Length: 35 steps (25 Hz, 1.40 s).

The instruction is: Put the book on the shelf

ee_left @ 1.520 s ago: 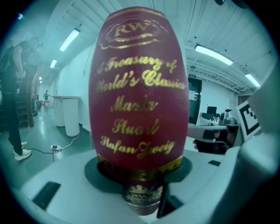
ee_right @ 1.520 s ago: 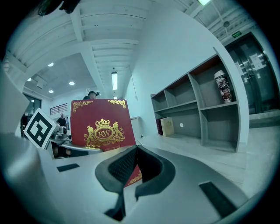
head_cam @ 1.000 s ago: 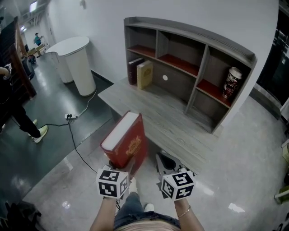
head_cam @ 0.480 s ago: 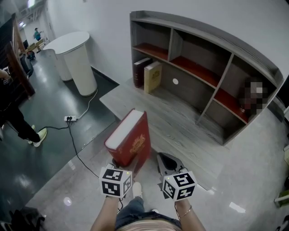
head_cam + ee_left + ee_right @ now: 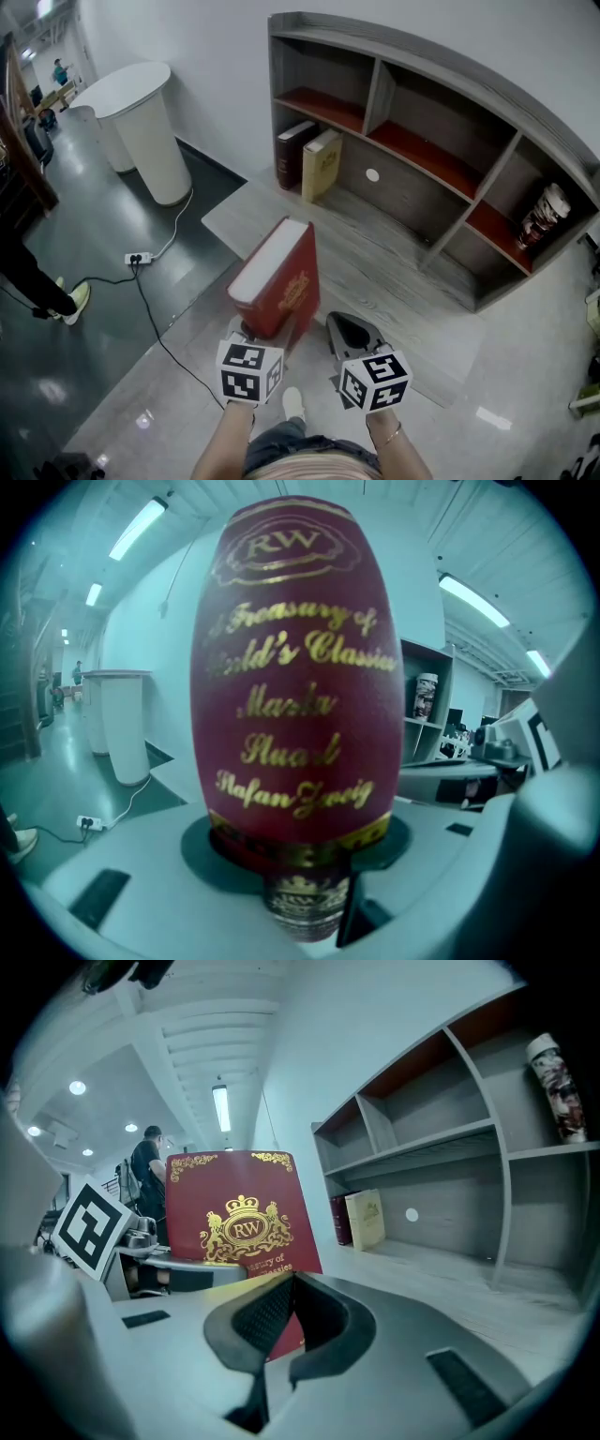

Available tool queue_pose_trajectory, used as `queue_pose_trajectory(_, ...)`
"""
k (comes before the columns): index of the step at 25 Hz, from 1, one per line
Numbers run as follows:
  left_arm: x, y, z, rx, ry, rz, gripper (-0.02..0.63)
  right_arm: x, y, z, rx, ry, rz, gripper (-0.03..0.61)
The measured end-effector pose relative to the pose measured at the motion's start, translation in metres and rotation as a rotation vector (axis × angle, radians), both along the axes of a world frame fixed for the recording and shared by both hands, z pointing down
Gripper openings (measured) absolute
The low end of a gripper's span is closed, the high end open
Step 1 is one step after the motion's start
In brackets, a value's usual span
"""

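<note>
Crept nearer the shelf point(image 5: 441, 112) over the last second, red book point(image 5: 278, 281) carried along. Looms bigger in the head view now, with the patterned can point(image 5: 544, 214) in the right-hand bay showing clearly.

Still clamped on the book's bottom end with the left gripper point(image 5: 300, 874), spread fairly wide to take the thick spine, gold lettering facing that camera. Holding it upright out over the pale floor point(image 5: 187, 375), just short of the wooden base point(image 5: 375, 272) and well apart from any compartment.

Nothing in the right gripper point(image 5: 284, 1309): pressed together on itself, riding just beside the book on its cover side.

Progress-wise: pickup done, carry looking well along, placing not started. Left to do:
- Cover the last stretch to the shelf.
- Pick a slot, probably beside the dark book point(image 5: 292, 155) and the cream book point(image 5: 322, 165) standing in the lower left bay, or up in one of the bare red-floored bays.
- Slide it in upright and let go.

Worth watching that tall cover against the shelf board on the way in.
</note>
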<state>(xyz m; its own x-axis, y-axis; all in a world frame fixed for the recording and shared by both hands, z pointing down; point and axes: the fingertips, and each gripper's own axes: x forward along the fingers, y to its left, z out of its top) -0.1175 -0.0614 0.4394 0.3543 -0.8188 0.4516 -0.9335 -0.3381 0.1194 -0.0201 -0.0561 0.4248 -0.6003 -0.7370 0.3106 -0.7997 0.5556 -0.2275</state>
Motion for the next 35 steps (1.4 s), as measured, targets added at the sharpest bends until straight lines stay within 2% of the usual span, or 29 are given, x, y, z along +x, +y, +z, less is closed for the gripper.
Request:
queue_pose_trajectory(7, -0.007, -0.031, 0.009, -0.005, -0.002, 0.058, 0.216, -0.015, -0.027, 0.004, -0.012, 0.01, 0.05, 0.009)
queue_pose_trajectory(17, -0.005, -0.071, 0.021, -0.025, 0.008, 0.084, 0.215, -0.009, -0.058, 0.01, -0.039, 0.024, 0.105, 0.009)
queue_pose_trajectory(35, 0.024, -0.192, 0.036, -0.039, -0.015, 0.113, 0.215, 0.017, -0.178, 0.023, -0.067, 0.043, 0.134, 0.009)
